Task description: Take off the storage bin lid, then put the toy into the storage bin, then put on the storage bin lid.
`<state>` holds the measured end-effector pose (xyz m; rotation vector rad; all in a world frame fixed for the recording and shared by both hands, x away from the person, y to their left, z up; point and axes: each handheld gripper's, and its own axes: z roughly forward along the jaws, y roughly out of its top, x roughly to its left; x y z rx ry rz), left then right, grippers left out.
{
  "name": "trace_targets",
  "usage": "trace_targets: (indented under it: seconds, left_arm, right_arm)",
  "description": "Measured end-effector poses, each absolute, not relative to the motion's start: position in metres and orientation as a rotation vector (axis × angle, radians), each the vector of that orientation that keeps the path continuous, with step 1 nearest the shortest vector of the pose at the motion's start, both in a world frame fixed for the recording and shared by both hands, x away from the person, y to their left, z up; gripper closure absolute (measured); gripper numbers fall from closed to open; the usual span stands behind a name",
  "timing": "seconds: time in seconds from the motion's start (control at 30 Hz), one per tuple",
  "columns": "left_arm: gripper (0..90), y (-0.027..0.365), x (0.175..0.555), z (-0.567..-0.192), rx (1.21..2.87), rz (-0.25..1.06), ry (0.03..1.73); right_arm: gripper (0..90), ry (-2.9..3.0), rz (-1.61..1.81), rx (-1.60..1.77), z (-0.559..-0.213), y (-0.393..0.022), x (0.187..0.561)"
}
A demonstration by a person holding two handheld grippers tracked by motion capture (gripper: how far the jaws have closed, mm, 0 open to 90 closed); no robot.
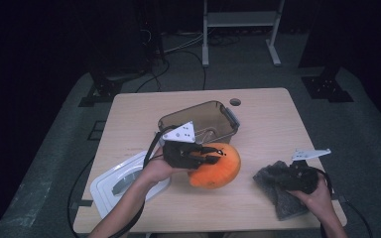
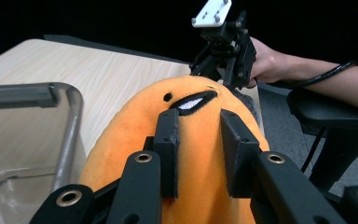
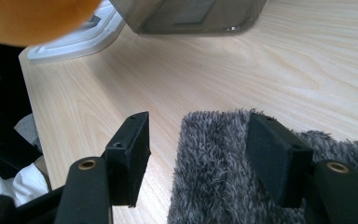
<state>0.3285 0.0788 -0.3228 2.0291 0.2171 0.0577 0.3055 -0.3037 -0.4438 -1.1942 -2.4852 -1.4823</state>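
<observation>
Orange plush toy is clamped by the left gripper, held level beside the bin.

**A dim lab or recording studio**

A pale wooden counter stands alone on grey carpet in a dark room; black stand bases flank it; cables trail across the floor towards a white metal frame behind; blackness surrounds the lit counter.
</observation>
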Motion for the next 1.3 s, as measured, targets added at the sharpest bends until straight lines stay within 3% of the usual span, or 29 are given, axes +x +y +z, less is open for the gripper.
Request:
trace_targets:
  seconds: [0.63, 1.3]
  left_arm:
    - [71.0, 0.108, 0.341, -0.281, 1.992, 0.142, 0.280]
    - [71.0, 0.124, 0.370, -0.266, 1.992, 0.190, 0.346]
  right_arm:
    - [38.7, -2.483, -1.480, -1.177, -0.444, -0.298, 0.310]
    - [38.8, -2.482, -1.475, -1.174, -0.446, -0.299, 0.312]
